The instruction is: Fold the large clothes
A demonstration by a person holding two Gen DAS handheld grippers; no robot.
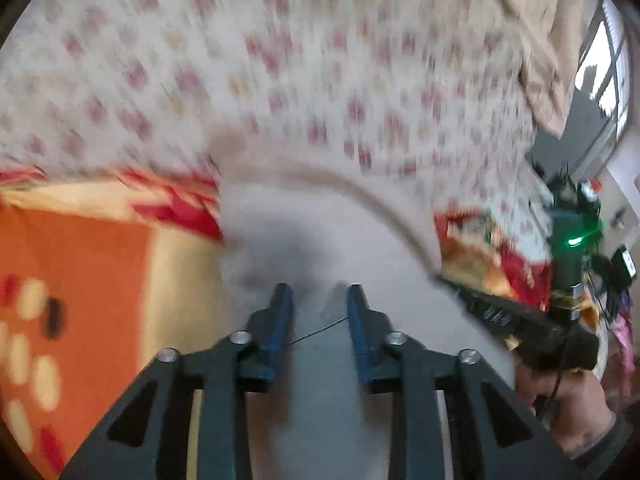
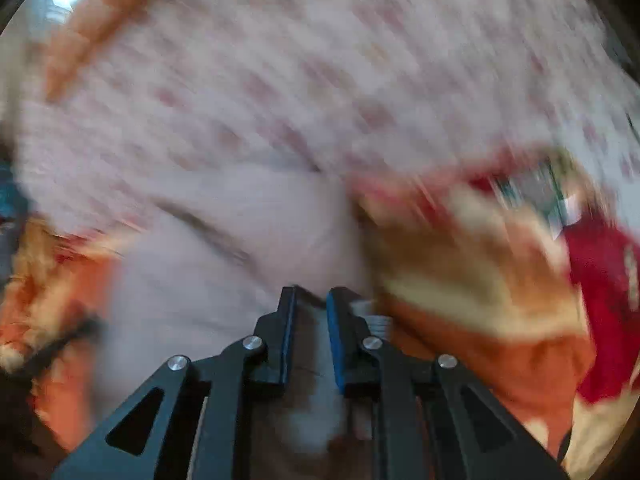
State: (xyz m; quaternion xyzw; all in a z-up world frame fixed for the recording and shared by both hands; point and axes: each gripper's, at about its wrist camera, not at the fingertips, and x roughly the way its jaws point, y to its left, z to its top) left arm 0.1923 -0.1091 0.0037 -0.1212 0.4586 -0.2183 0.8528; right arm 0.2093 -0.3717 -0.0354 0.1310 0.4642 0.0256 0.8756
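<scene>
Both views are heavily motion-blurred. An orange, yellow and red patterned blanket (image 1: 80, 280) is seen as the surface underneath. A large white garment (image 1: 280, 80) with small red-pink printed motifs is spread over it and fills the upper part of both views; its plain pale part (image 1: 320, 240) lies just ahead of the left gripper. A tan cloth (image 1: 532, 40) is seen at the upper right, next to a window (image 1: 604, 68).

The left gripper (image 1: 320, 300) is held parted, with pale fabric seen between its blue fingers; whether fabric is touched cannot be told. The right gripper (image 2: 311, 300) is nearly closed, with garment fabric pinched between its fingers at the garment's edge. A red cloth (image 2: 600, 300) is seen to the far right.
</scene>
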